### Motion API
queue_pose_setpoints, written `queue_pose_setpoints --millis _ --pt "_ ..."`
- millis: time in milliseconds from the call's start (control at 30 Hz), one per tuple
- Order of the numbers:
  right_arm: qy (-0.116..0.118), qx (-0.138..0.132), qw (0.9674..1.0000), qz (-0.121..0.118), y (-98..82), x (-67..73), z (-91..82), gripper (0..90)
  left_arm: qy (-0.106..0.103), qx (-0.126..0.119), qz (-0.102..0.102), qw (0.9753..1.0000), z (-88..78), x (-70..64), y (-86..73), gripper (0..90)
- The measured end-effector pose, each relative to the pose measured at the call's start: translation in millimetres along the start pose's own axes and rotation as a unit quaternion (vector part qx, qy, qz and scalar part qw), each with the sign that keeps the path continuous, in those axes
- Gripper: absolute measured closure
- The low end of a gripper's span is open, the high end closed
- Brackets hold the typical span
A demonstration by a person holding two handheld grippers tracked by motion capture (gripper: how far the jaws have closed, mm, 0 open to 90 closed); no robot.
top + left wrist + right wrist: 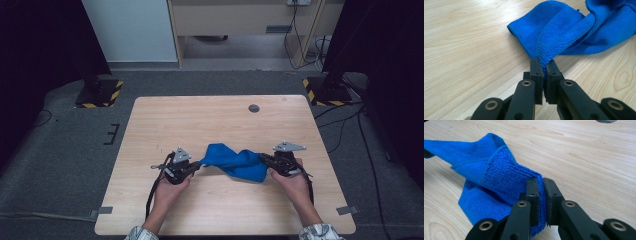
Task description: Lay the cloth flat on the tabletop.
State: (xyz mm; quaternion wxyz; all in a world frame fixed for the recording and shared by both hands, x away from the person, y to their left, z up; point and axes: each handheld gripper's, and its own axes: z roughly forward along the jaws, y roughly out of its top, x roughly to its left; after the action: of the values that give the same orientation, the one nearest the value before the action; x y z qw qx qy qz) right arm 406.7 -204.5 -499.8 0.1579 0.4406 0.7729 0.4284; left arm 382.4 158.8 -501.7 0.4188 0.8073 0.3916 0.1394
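Blue microfibre cloth (pixel 235 162), crumpled and twisted, lies on the pale wooden table (pixel 215 120) toward its near half, well this side of the small round dark hole (pixel 254 108) in the tabletop and slightly to the left of it. It stretches between the two grippers, sagging onto the wood in the middle. The left gripper (pixel 192 166) sits at the cloth's left end; in the left gripper view its black jaws are pinched narrow on a gathered corner of the cloth (pixel 554 32), the fabric squeezed between the pads. The right gripper (pixel 265 159) sits at the cloth's right end, nearer the hole than the left one; in the right gripper view its jaws are likewise clamped close on a folded edge of the cloth (pixel 499 175), with blue fabric showing between them.
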Motion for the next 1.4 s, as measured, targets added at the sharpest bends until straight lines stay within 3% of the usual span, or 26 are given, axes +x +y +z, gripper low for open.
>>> queue_pose_setpoints --millis 200,333,467,633,800,867,933,1067,1167,1300,1400 --pt "-0.032 0.031 0.999 0.004 -6.6 -6.2 5.1 78.6 -0.012 0.016 0.006 0.9998 8.3 -3.8 -1.9 86.3" --pt "-0.054 0.042 0.9974 0.02 -15.7 -15.4 14.1 65.9 -0.019 0.028 0.015 0.9993 15.5 -10.1 -3.7 84.2" --pt "-0.064 0.022 0.9972 0.033 -13.5 -17.1 9.2 53.2 -0.021 0.026 0.013 0.9994 18.3 -9.4 -2.7 83.8" --pt "-0.053 0.0 0.9986 0.006 -10.2 -1.6 -5.3 35.5 -0.026 0.015 0.009 0.9995 21.3 -8.5 0.9 84.1" --pt "-0.045 -0.045 0.9975 -0.031 -4.6 17.2 -19.1 49.0 -0.031 0.012 0.013 0.9994 23.3 -10.2 3.8 84.1" --pt "-0.039 -0.057 0.9966 -0.044 -1.3 23.0 -20.5 60.7 -0.034 0.013 0.014 0.9992 23.5 -11.1 3.5 84.1" --pt "-0.038 -0.052 0.9964 -0.054 1.5 27.6 -17.0 71.2 -0.034 0.013 0.014 0.9992 23.4 -11.6 3.6 84.0" --pt "-0.053 -0.028 0.9954 -0.075 4.0 34.3 -0.7 78.0 -0.031 0.01 0.011 0.9994 22.3 -10.5 3.2 83.7" --pt "-0.064 -0.014 0.9941 -0.086 6.6 39.5 12.7 77.9 -0.03 0.009 0.007 0.9995 22.1 -9.4 2.8 83.6" --pt "-0.084 -0.008 0.9918 -0.096 15.0 44.0 25.5 67.1 -0.031 0.009 0.005 0.9995 22.1 -8.7 2.5 83.3" --pt "-0.086 0.005 0.9917 -0.096 18.2 44.4 36.2 56.1 -0.033 0.007 0.004 0.9994 21.7 -8.8 2.5 83.0"
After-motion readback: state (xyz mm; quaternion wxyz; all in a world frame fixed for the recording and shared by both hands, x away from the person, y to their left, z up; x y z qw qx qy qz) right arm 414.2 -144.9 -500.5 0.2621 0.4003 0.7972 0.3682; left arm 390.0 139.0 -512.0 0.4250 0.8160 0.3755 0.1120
